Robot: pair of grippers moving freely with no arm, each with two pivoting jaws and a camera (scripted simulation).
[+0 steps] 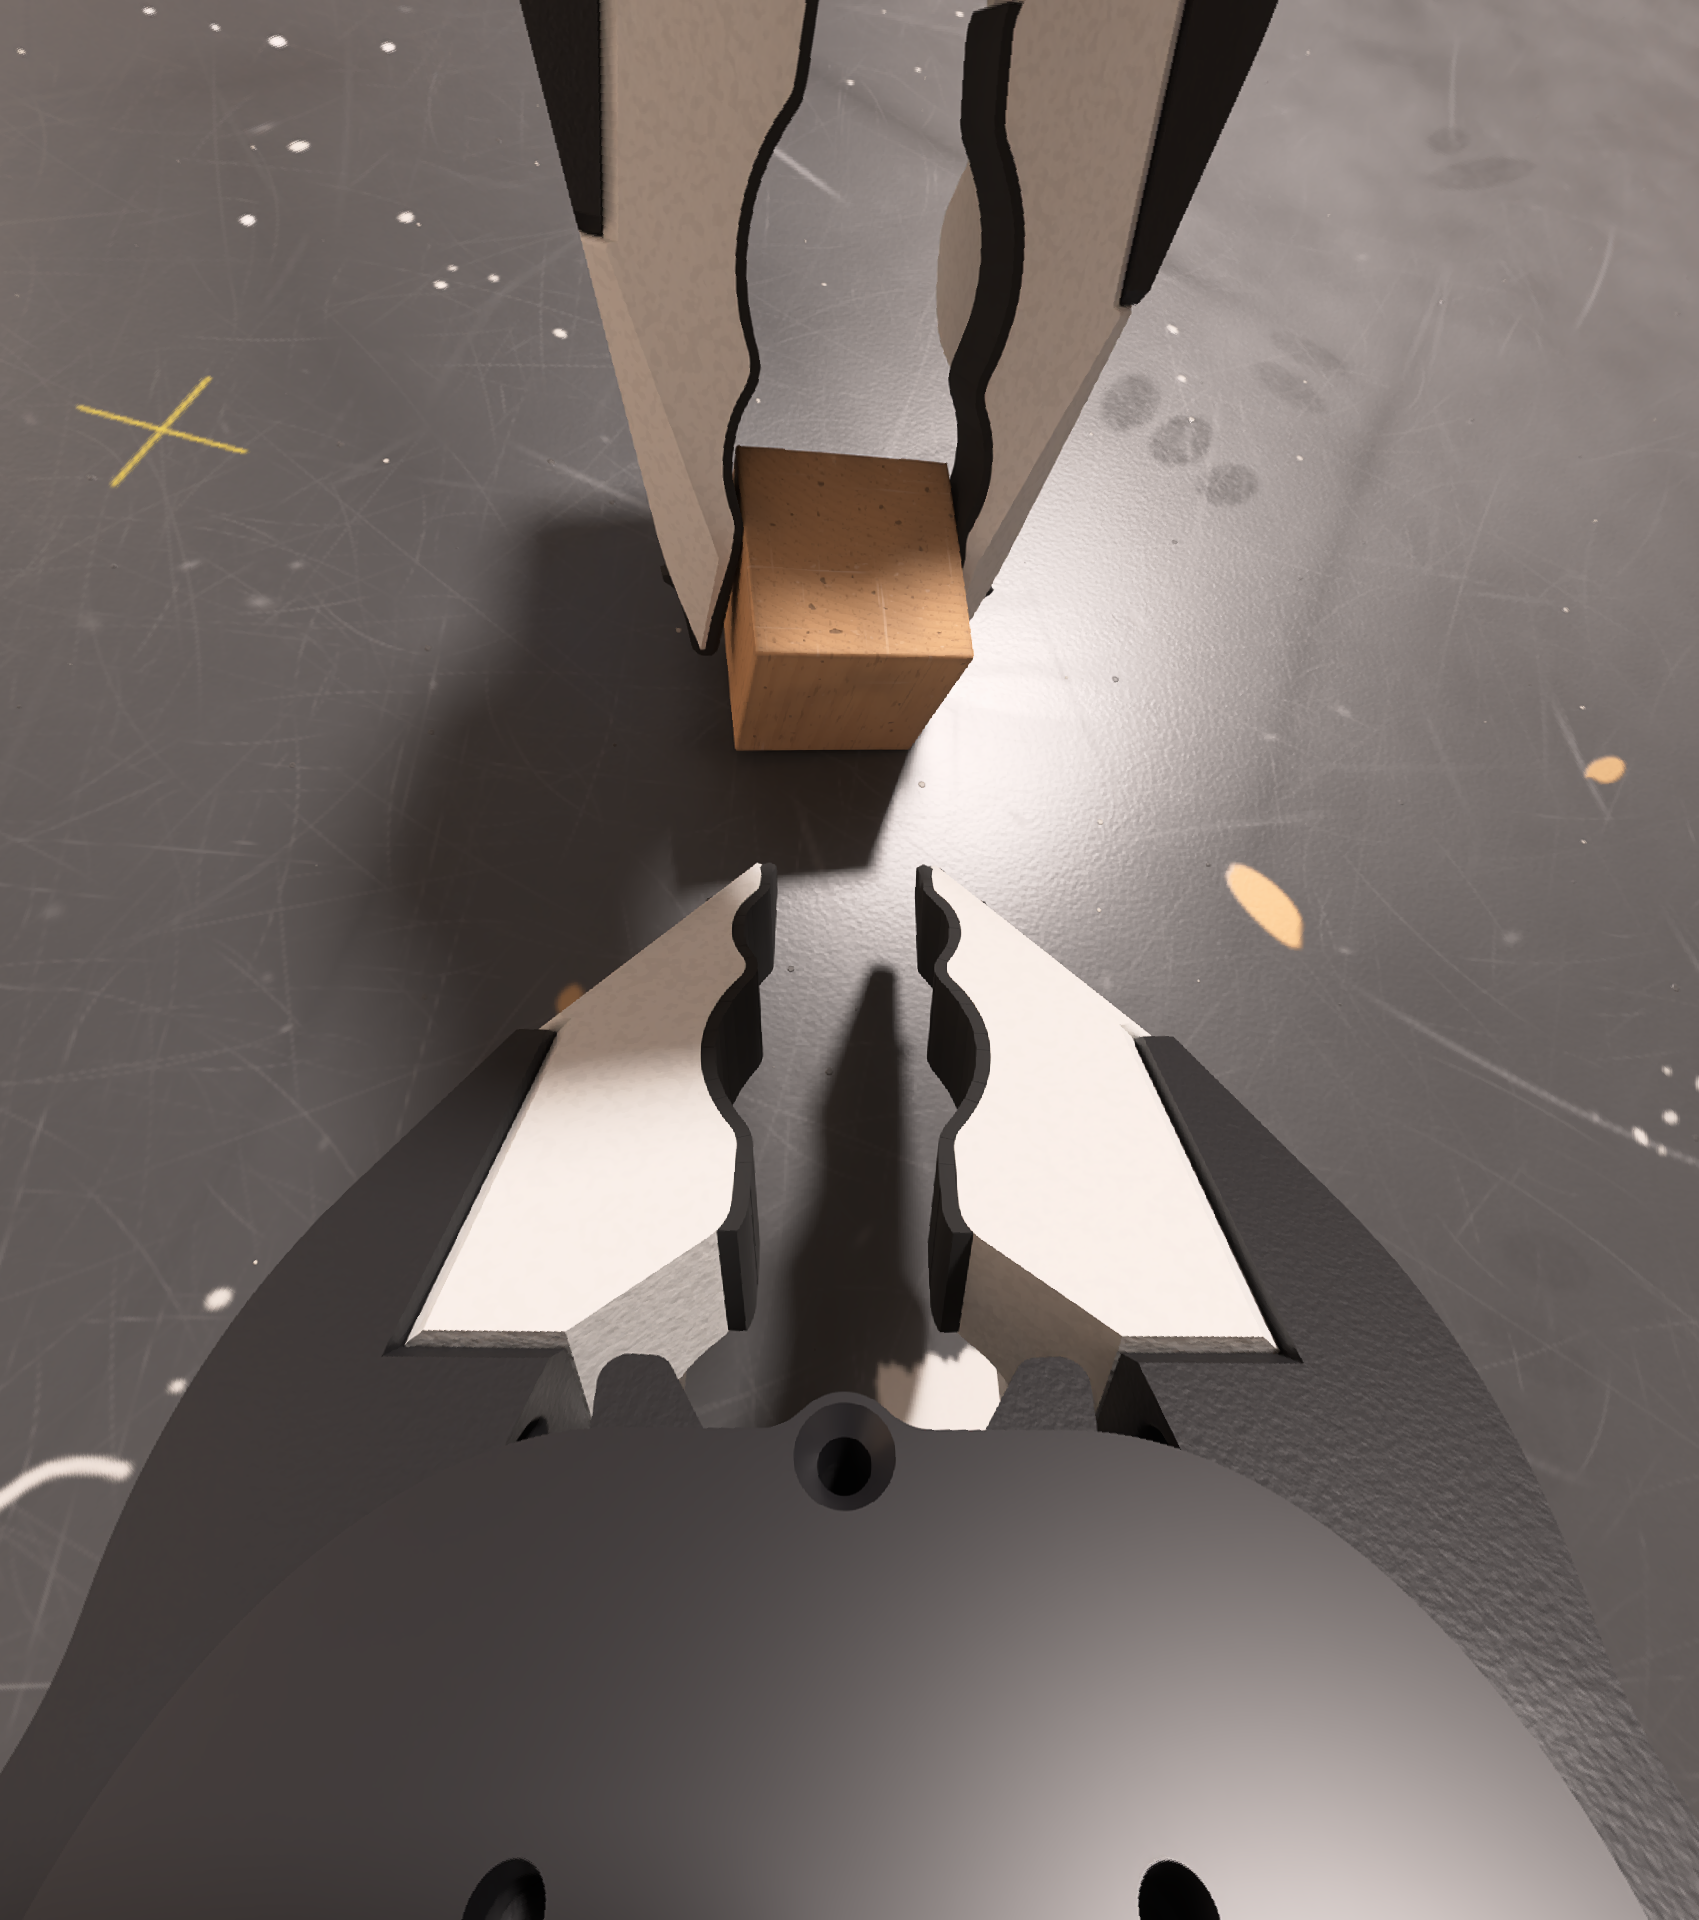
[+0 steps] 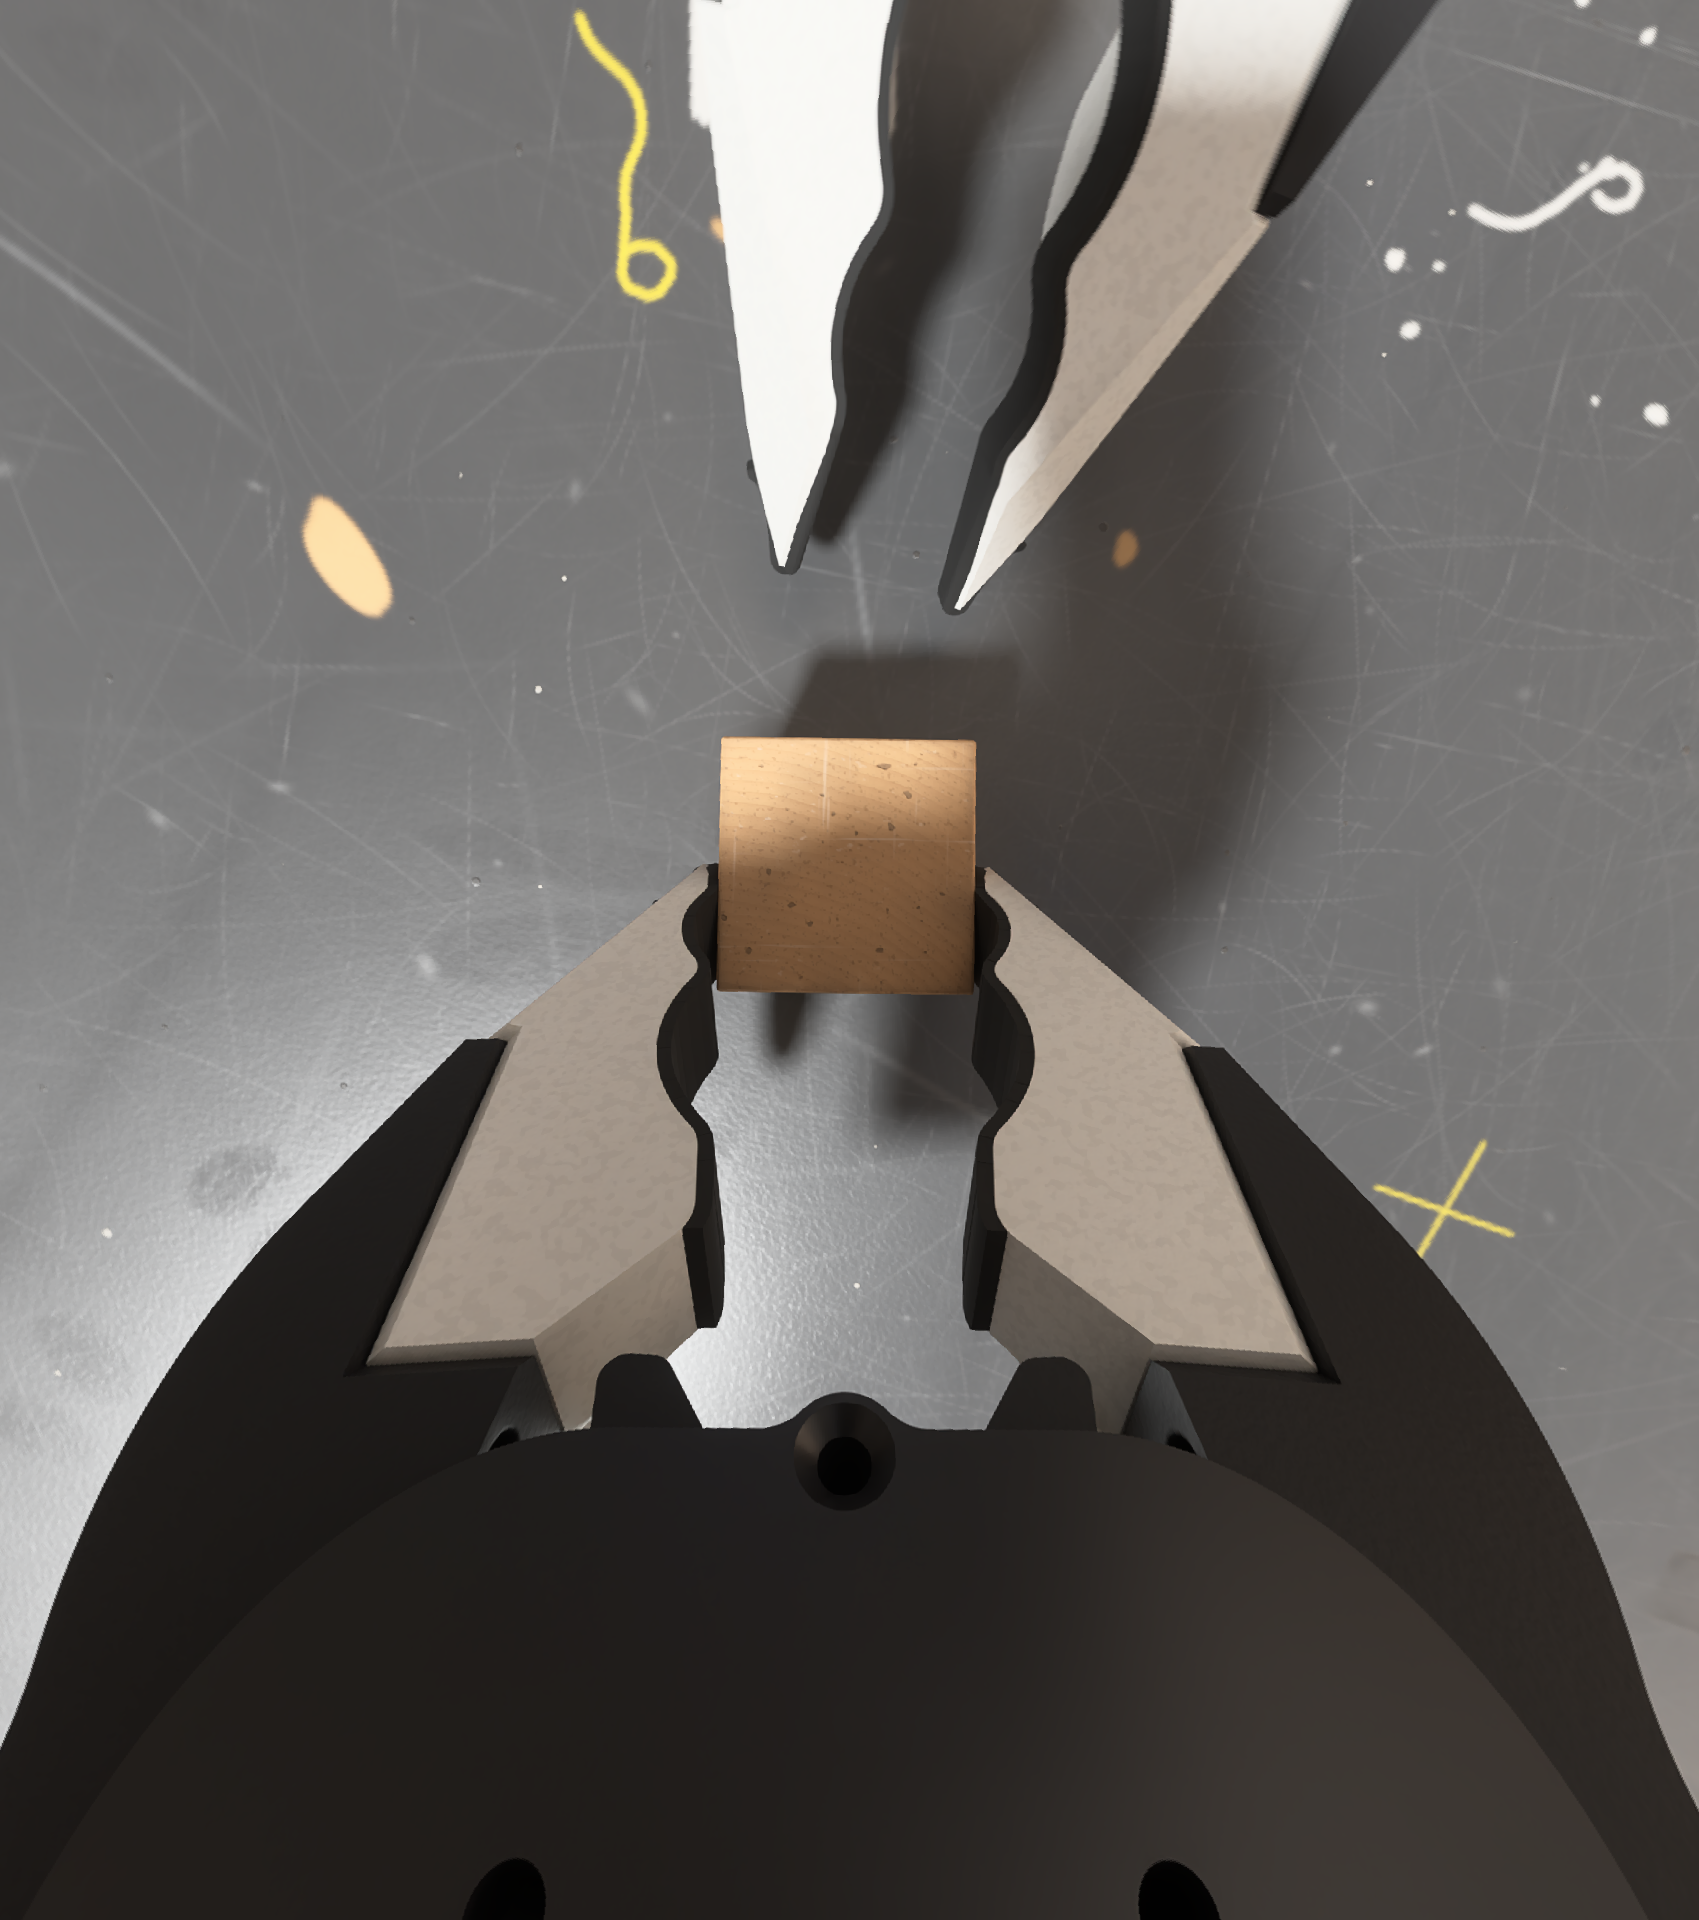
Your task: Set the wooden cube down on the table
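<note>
The wooden cube (image 2: 845, 831) is a small light-brown block held between the fingertips of my right gripper (image 2: 845, 873), which is shut on it. The cube hangs low over the dark scratched table (image 2: 305, 935); I cannot tell whether it touches. In the left wrist view the cube (image 1: 845, 675) sits straight ahead, gripped by the right gripper (image 1: 843, 623) coming in from the top. My left gripper (image 1: 845, 878) is open and empty, its tips a short way from the cube and pointing at it. It also shows in the right wrist view (image 2: 869, 584), facing the cube.
The table (image 1: 305, 727) bears a yellow cross mark (image 1: 161, 429), which also shows in the right wrist view (image 2: 1444, 1208). Orange paint spots (image 1: 1263, 904) (image 2: 346, 556), a yellow squiggle (image 2: 632, 156) and white specks mark the surface.
</note>
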